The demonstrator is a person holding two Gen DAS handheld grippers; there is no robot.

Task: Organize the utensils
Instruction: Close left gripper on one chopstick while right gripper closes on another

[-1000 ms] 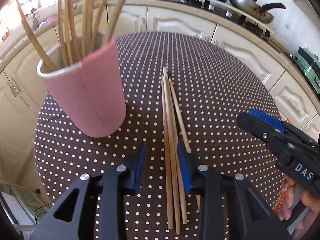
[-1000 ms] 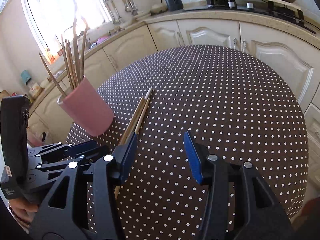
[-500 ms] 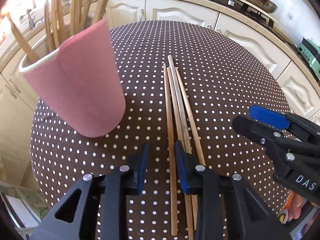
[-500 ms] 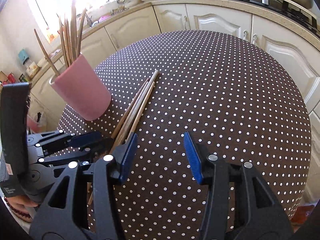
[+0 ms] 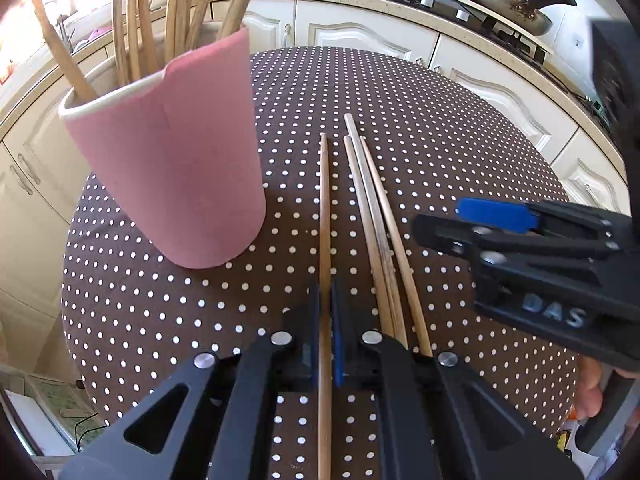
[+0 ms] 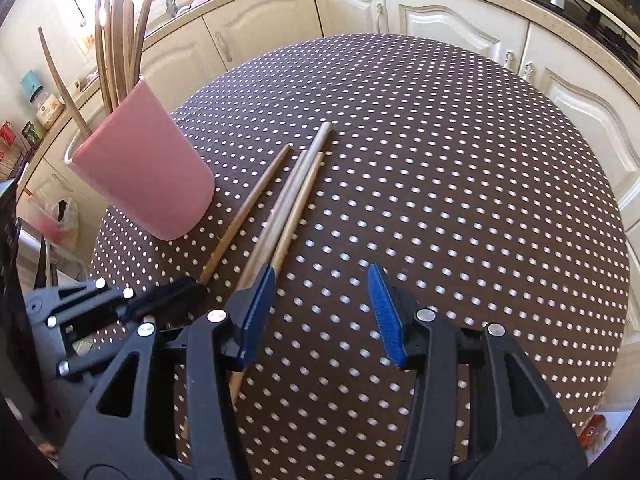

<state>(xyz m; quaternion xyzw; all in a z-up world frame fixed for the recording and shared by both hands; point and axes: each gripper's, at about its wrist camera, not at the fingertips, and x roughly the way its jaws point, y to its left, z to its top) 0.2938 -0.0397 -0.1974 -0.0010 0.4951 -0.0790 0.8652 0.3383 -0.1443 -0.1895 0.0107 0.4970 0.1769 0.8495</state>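
Left tool [image 5: 325,312]: clamped on one chopstick [image 5: 325,208] lying on the dotted counter [image 5: 440,152], right of pink cup [image 5: 176,176]. Right tool [image 6: 320,312]: jaws apart, empty, beside three loose chopsticks [image 6: 296,196].

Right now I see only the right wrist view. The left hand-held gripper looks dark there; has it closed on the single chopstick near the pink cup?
Observer: Yes. In the left wrist view the left hand-held gripper has both pads pressed on the single chopstick.
Operator: Does it catch the other three too?
Observer: No. The three chopsticks lie to its right, outside its fingers.
Operator: Is my right hand-held gripper over them?
Observer: From the left view, the right hand-held gripper has its tips to the right of the three, apparently touching none.
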